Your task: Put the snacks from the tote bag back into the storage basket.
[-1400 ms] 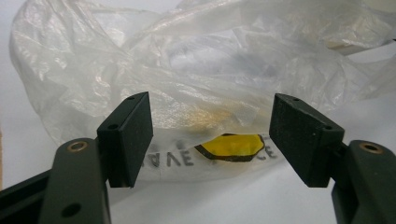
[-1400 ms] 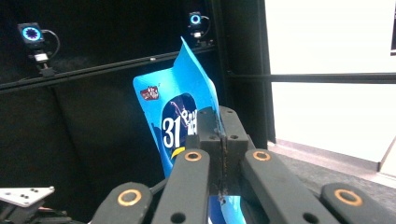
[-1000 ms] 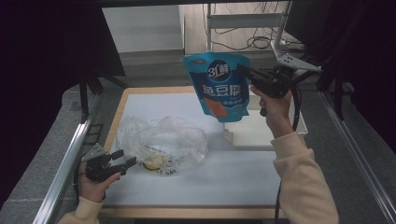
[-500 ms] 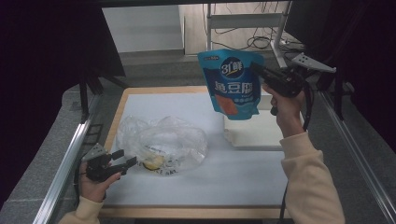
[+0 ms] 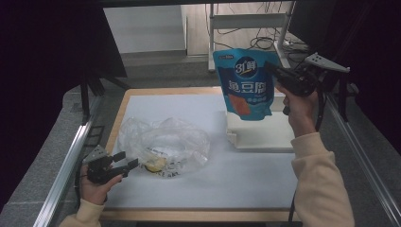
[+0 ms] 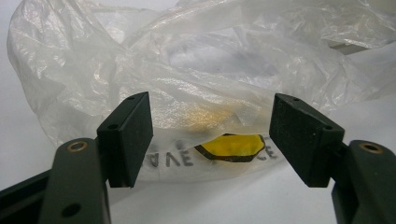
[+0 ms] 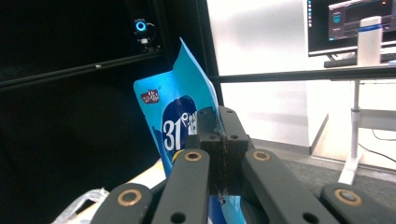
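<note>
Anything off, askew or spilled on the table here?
Nothing spilled or damaged. The clear plastic bag lies crumpled on the table with a yellow item inside; the blue pouch hangs tilted from the right gripper, clear of the table.

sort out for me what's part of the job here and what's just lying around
Part of the job:
- blue snack pouch, held up in the shut right gripper
- clear plastic bag on the table, a yellow item inside
- left gripper, open by the bag's edge

Just lying about:
- white box on the table
- monitor in the background
</note>
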Demonstrator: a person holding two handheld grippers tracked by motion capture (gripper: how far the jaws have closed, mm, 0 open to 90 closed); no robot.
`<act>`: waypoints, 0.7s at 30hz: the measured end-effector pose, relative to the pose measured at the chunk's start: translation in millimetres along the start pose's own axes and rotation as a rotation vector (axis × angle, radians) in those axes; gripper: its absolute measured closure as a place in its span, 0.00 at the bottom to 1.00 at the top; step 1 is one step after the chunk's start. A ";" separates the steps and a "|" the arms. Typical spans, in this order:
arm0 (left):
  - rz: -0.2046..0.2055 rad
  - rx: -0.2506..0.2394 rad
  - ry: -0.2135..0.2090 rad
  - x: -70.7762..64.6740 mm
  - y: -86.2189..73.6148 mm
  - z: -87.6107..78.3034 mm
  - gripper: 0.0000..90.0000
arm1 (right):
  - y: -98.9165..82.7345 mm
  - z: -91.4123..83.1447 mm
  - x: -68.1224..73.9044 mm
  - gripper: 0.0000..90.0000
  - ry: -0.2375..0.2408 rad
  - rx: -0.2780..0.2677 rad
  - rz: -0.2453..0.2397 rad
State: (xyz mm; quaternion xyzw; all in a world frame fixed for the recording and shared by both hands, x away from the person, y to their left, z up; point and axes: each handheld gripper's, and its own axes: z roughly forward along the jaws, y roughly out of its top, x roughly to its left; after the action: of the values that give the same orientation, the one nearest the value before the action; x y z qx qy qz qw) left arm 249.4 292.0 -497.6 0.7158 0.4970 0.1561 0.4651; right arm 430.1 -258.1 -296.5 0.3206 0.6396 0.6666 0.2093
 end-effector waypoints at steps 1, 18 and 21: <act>0.000 0.000 0.000 -0.1 0.0 0.1 0.34 | -0.1 0.2 -2.4 0.99 -0.007 0.004 0.002; 0.001 0.004 -0.001 0.3 -0.3 1.0 0.34 | -23.1 13.1 -29.2 0.99 -0.048 0.047 0.030; 0.001 0.004 0.000 0.6 -0.3 0.8 0.34 | -29.3 16.8 -32.1 0.99 -0.048 0.054 0.036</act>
State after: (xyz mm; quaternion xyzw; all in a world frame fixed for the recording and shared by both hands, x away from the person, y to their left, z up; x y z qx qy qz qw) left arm 250.0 292.2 -498.4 0.7169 0.4971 0.1552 0.4636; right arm 460.6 -265.4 -330.9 0.3536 0.6460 0.6450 0.2039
